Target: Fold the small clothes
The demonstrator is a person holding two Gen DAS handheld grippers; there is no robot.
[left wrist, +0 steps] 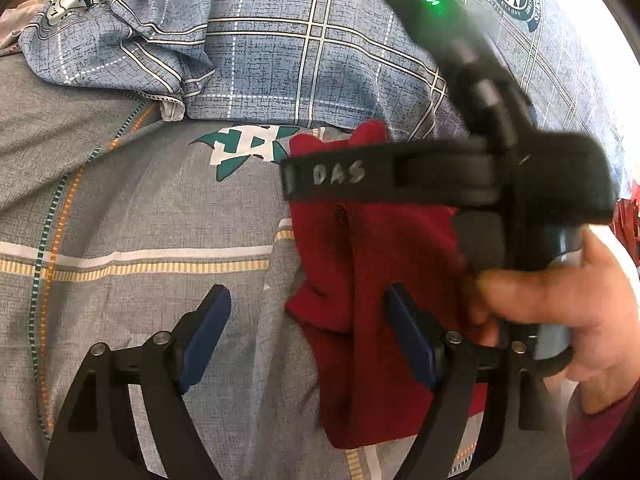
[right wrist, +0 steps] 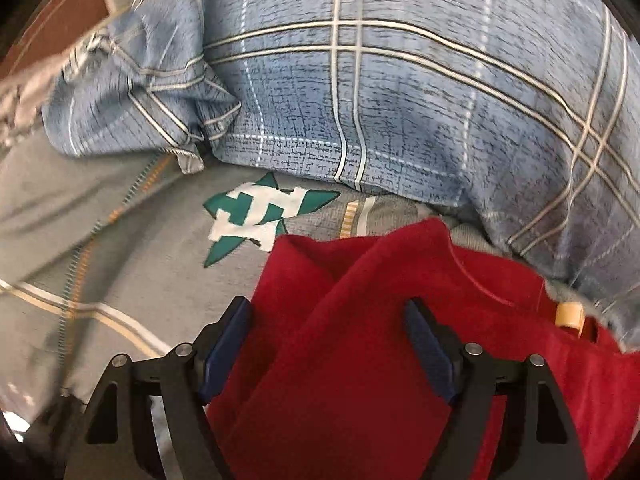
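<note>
A small dark red garment [left wrist: 360,260] lies on the grey bedsheet [left wrist: 140,208], partly folded over itself. In the left wrist view my left gripper [left wrist: 308,312] stands open low over its left edge, one pad above the sheet and the other above the red cloth, gripping nothing. A hand [left wrist: 560,304] holds the black body of the right tool [left wrist: 500,184] over the garment's far right part. In the right wrist view my right gripper [right wrist: 328,316] is open above the red garment [right wrist: 360,360]; the cloth lies under and between the pads, unpinched. A tan toggle [right wrist: 568,314] shows at the garment's right.
A blue plaid quilt [right wrist: 400,100] is bunched along the far side of the bed, touching the garment's far edge. A green and white star print [right wrist: 260,216] marks the sheet just left of the garment. Brown floor [right wrist: 60,20] shows at the far left.
</note>
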